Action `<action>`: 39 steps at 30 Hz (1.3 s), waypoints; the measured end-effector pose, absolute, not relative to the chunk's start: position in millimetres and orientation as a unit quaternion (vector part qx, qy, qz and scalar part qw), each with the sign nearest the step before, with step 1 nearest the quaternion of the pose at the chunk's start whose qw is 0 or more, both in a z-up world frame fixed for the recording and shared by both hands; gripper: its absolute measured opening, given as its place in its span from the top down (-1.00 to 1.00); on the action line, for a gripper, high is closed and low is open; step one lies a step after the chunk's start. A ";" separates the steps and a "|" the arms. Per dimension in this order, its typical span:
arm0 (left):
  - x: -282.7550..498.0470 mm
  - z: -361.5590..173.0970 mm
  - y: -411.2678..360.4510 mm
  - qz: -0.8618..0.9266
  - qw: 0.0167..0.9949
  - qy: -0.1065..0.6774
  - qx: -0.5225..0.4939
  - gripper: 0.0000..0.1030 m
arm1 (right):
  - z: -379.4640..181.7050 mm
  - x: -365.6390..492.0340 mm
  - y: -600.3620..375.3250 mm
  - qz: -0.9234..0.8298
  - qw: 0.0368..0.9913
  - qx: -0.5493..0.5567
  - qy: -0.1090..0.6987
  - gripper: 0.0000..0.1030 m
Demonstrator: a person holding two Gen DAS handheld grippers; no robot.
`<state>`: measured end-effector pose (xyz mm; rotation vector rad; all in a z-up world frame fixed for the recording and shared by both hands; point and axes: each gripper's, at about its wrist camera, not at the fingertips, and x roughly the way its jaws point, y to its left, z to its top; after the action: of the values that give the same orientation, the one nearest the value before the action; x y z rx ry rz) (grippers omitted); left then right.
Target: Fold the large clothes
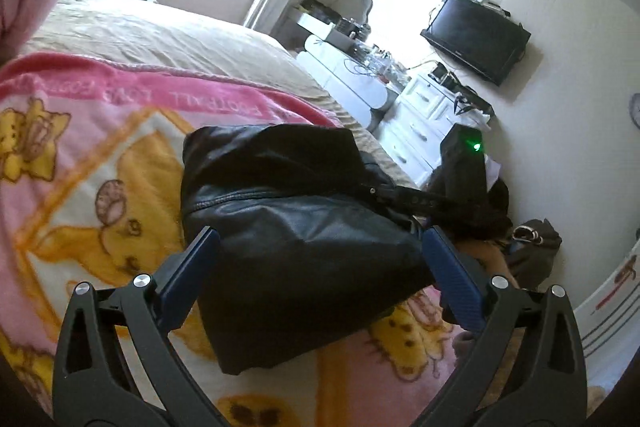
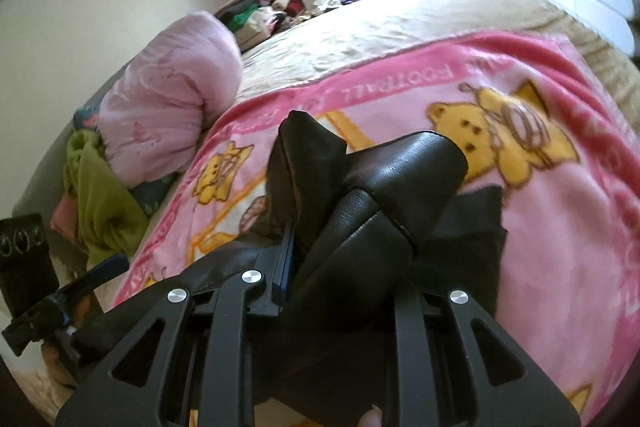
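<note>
My left gripper (image 1: 320,255) is spread wide above the black leather garment (image 1: 296,223) on the pink blanket (image 1: 80,163); the garment lies between its fingers, untouched. My right gripper (image 2: 344,247) pinches a fold of the same garment.

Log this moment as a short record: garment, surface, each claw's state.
garment: black leather jacket, partly folded, lying on the blanket
surface: pink fleece blanket with yellow cartoon bears over a beige bedcover
left claw: open, fingers either side of the jacket
right claw: shut on a raised fold of the jacket
background: rolled pink quilt
</note>
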<state>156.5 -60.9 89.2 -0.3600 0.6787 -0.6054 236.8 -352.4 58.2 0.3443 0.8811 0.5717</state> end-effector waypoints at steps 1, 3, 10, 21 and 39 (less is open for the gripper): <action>156.8 88.4 -62.8 -0.286 0.885 0.328 -0.166 -0.84 | 53.4 236.1 -356.3 0.268 0.852 0.165 0.419 0.62; 160.1 83.8 -65.1 -0.273 0.889 0.334 -0.153 -0.84 | 46.0 234.2 -362.7 0.265 0.851 0.171 0.419 0.62; 186.4 38.1 -73.2 -0.225 0.877 0.408 -0.116 -0.84 | 24.3 233.5 -379.0 0.248 0.844 0.198 0.433 0.55; 188.4 -2.0 -92.7 -0.235 0.856 0.451 -0.089 -0.82 | 26.2 241.4 -370.3 0.191 0.801 0.230 0.518 -0.56; 202.0 1.7 -129.4 -0.249 0.861 0.444 -0.018 -0.82 | 9.8 237.8 -390.7 0.137 0.867 0.135 0.461 0.52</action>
<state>202.0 -129.4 1.7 -0.0384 0.9308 -0.5223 237.8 -390.7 9.8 0.2837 0.9643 0.2862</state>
